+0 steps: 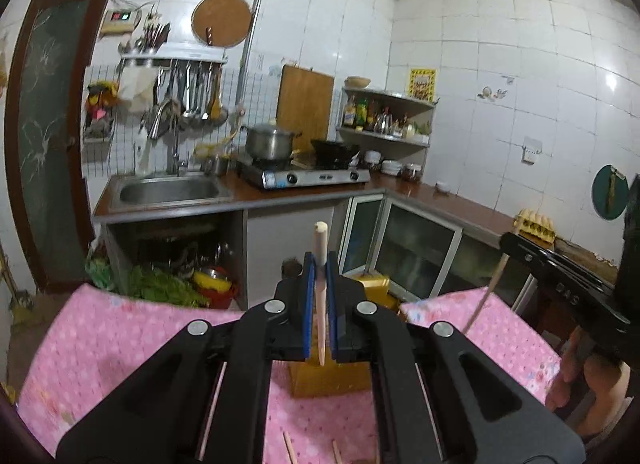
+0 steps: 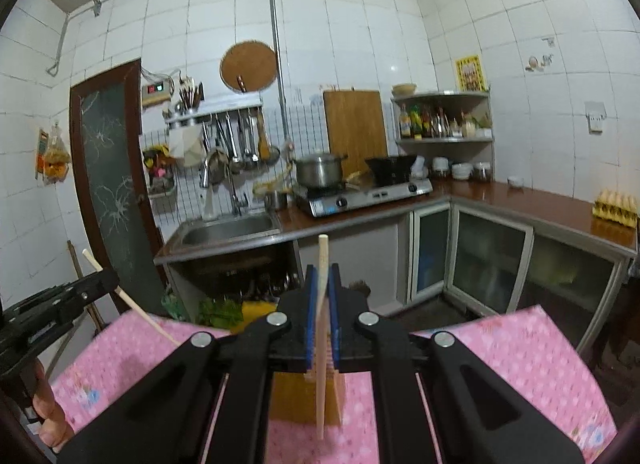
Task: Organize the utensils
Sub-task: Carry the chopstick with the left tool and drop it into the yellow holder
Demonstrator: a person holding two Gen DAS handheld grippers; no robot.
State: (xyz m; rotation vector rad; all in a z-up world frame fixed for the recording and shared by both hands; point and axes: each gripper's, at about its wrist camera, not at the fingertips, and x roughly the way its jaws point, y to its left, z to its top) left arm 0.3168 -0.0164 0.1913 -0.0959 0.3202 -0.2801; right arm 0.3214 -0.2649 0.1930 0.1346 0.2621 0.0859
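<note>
My left gripper (image 1: 320, 264) is shut on a pale wooden chopstick (image 1: 320, 248) that stands nearly upright between the blue pads, its tip above a yellow-brown utensil holder (image 1: 320, 380) on the pink table. My right gripper (image 2: 323, 276) is shut on another wooden chopstick (image 2: 322, 264), upright above the same holder (image 2: 296, 400). In the left wrist view the right gripper (image 1: 560, 276) is at the right with its chopstick (image 1: 486, 296). In the right wrist view the left gripper (image 2: 52, 304) is at the left with its chopstick (image 2: 132, 304).
A pink patterned cloth (image 1: 120, 340) covers the table. Loose chopsticks (image 1: 290, 448) lie near its front edge. Beyond are a counter with a sink (image 1: 168, 190), a gas stove (image 1: 304, 176) with pots, cabinets and an egg tray (image 1: 536, 224).
</note>
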